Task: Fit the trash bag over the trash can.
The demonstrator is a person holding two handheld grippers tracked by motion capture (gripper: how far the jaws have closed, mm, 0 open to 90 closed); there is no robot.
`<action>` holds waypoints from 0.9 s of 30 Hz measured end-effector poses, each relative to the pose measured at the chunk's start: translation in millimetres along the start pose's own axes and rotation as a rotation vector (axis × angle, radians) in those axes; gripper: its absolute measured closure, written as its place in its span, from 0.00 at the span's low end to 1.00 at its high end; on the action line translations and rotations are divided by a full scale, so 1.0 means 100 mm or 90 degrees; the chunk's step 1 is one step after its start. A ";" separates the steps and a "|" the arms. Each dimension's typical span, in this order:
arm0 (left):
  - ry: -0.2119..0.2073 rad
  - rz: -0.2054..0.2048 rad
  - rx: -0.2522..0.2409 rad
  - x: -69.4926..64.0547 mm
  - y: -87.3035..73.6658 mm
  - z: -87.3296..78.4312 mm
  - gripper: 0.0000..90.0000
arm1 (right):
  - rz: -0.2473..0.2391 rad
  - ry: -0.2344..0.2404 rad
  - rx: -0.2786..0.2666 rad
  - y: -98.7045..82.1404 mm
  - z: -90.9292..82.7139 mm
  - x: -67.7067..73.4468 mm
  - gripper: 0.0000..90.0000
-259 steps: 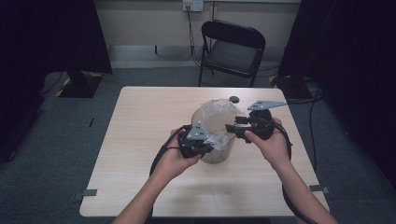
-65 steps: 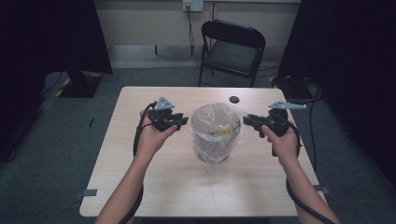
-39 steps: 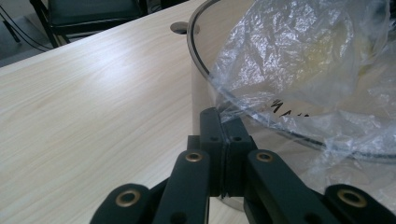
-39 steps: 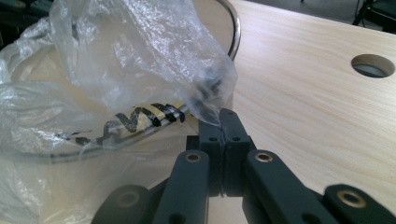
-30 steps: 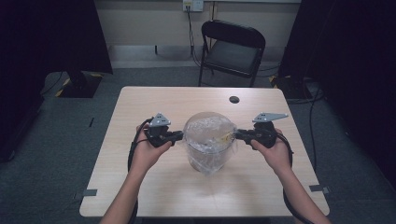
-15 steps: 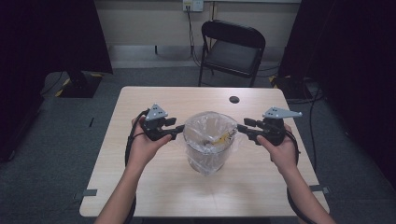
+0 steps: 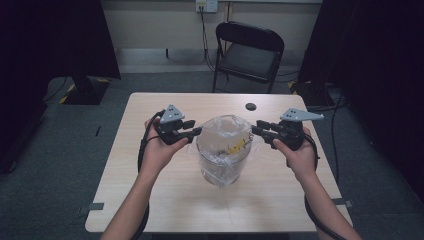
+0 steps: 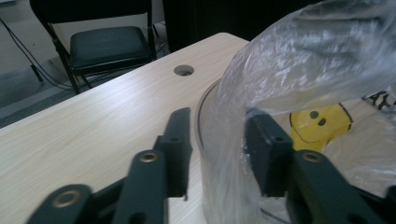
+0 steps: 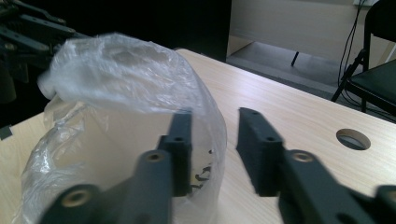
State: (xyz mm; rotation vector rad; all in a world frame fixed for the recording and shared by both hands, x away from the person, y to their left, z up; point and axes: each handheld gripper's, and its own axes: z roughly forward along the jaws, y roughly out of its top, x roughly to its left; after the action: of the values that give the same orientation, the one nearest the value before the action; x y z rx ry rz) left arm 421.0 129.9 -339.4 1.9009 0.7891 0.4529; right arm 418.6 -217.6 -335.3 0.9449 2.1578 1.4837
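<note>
On the bench [image 7: 150,200], your left tongs [image 8: 217,144] and right tongs [image 9: 210,144] have just been closing, each straddling the plastic bag's [image 7: 222,150] rim. Whether the pads actually clamp it, you cannot tell. Gripping opposite sides spreads the mouth over the bucket [image 8: 203,107].

A pale wooden table [image 7: 150,200] sits on grey carpet [image 7: 60,165], with a round hole [image 7: 250,106] near its far edge. Beyond it stands a black folding chair [image 7: 247,55], under a wall socket [image 7: 206,5] with dangling cables.

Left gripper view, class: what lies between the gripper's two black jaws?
In the left gripper view, the clear plastic bag and the container's rim beneath it pass between the jaws of the left gripper.
</note>
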 end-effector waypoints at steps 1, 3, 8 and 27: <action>-0.004 -0.006 0.008 0.00 0.00 0.01 0.78 | -0.005 -0.002 0.009 0.01 0.01 0.00 0.89; -0.005 -0.013 0.013 0.02 -0.01 0.03 0.87 | -0.003 0.014 0.020 0.02 0.04 -0.01 0.96; 0.008 -0.048 0.023 0.13 -0.06 0.11 0.96 | 0.014 0.004 0.035 0.01 0.14 -0.09 1.00; -0.011 -0.086 0.074 0.23 -0.37 0.49 0.99 | 0.073 0.019 0.086 -0.31 0.65 -0.29 1.00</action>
State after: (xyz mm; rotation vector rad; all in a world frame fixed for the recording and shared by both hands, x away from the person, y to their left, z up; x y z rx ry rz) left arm 455.3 124.8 -395.1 1.9403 0.9434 0.3131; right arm 469.4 -200.4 -391.4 1.1171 2.2838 1.4255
